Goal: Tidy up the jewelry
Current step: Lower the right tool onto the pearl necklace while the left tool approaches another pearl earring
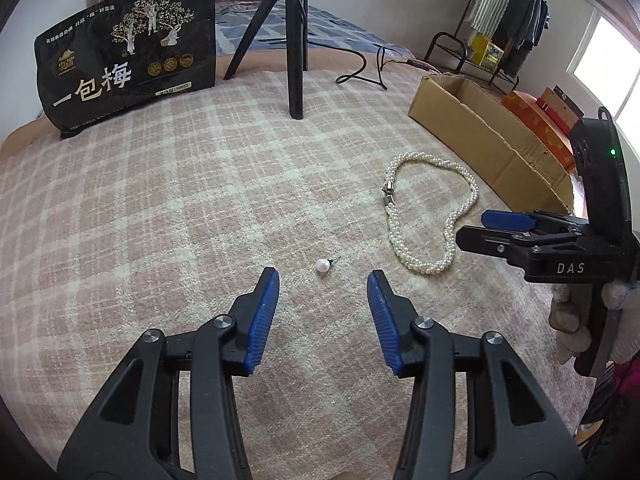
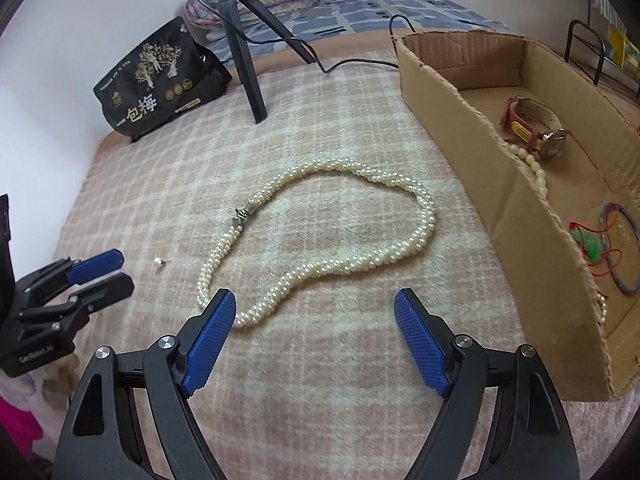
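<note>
Pearl earring [image 1: 323, 266], a single white bead with a short post, lies on the pink plaid blanket [image 1: 160, 184] just ahead of the left tongs [image 1: 323, 280], in the lower middle of the left wrist view. Its post points toward the upper right of that frame, so its short long axis runs diagonally from lower left to upper right. The left tongs are partly open, blue pads apart, with nothing between them; the earring sits just beyond the tips, untouched.

To the right in that view lies the pearl necklace [image 1: 424, 216], a twisted multi-strand loop, laid out flat with its long axis running from the upper left to the lower right of the frame; the metal clasp [image 1: 387, 194] sits on its left side. The right tongs [image 2: 316, 308] are wide open and hold nothing; in the right wrist view their left pad overlaps the near end of the necklace, though contact cannot be told.

At the right of the right wrist view stands the cardboard box [image 2: 472, 148], open-topped, holding a watch [image 2: 536, 128], a bead strand [image 2: 532, 164] and coloured cords [image 2: 612, 248]. A black snack bag [image 2: 156, 88] and a tripod [image 2: 240, 52] stand at the upper left of that frame.
</note>
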A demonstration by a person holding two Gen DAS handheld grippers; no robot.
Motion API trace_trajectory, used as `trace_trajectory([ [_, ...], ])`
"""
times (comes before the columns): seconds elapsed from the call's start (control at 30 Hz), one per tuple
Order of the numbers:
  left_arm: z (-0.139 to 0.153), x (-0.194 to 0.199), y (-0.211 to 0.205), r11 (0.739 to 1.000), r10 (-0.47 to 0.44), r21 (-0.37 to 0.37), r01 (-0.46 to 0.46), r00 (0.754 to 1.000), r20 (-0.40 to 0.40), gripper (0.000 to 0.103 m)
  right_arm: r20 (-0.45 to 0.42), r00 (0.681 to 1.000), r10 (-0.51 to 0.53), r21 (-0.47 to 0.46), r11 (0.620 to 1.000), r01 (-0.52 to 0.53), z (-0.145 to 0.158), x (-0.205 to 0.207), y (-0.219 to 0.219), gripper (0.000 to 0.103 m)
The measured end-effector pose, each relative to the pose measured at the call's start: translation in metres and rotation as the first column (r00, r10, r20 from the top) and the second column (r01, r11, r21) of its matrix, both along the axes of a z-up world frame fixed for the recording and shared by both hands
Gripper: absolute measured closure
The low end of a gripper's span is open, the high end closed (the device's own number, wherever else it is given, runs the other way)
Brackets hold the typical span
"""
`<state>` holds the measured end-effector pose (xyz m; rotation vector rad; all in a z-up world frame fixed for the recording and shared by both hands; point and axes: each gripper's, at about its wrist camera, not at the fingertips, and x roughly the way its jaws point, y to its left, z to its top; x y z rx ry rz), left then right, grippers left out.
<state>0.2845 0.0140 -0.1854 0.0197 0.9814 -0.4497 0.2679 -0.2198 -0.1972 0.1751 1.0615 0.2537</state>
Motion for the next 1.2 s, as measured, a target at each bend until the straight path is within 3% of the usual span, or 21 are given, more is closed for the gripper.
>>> trace_trajectory([
  [0.47,-0.002,0.001,0.003,1.0,-0.008,-0.006,0.008,1.0,0.001,0.061,-0.003,1.0,0.012,-0.008,1.0,-0.012,-0.001,0.032,0.032,0.022],
  [0.67,-0.004,0.0,0.01,1.0,-0.003,-0.008,0.003,1.0,-0.001,0.067,-0.015,0.999,0.047,-0.074,0.996,-0.048,-0.004,0.05,0.049,0.022],
  [0.9,-0.002,0.0,0.016,1.0,-0.001,-0.016,0.001,1.0,0.002,0.067,-0.038,0.981,0.192,-0.265,0.944,-0.195,-0.013,0.055,0.072,0.022],
  [1.03,-0.005,0.002,0.006,1.0,-0.024,-0.002,0.024,1.0,0.0,0.067,-0.054,0.965,0.257,-0.267,0.927,-0.262,-0.014,0.055,0.068,0.022],
  [1.2,-0.014,0.009,-0.007,0.999,-0.041,0.034,0.041,0.999,-0.003,0.067,-0.054,0.95,0.307,-0.279,0.909,-0.31,-0.012,0.052,0.059,0.035],
])
